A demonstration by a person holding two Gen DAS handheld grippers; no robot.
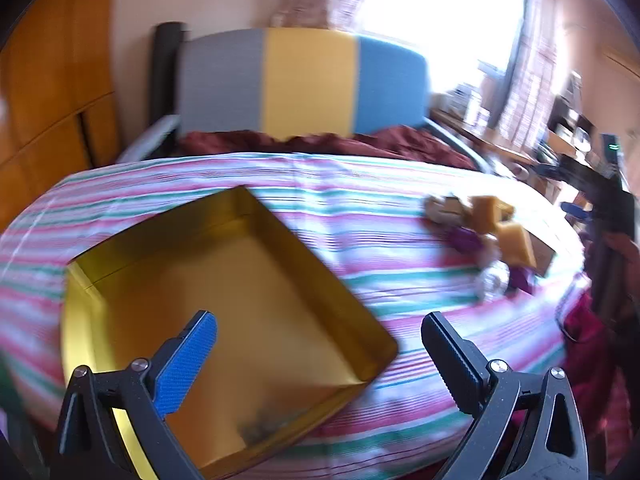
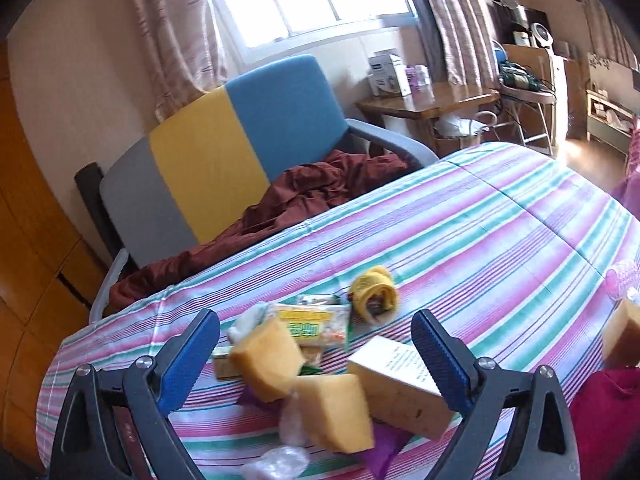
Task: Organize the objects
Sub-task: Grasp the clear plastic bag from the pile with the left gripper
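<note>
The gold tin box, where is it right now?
In the left wrist view, the gold tin box sits open on the striped cloth, low and left, under the left gripper; the pile of small things lies off to its right.

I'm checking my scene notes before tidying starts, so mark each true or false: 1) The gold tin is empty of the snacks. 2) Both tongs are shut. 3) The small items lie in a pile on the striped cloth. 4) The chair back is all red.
1) True: the gold tin holds no snacks.
2) False: the left tongs and right tongs stand open, holding nothing.
3) True: the pile of small items lies on the striped cloth.
4) False: the chair back is grey, yellow and blue.
</note>
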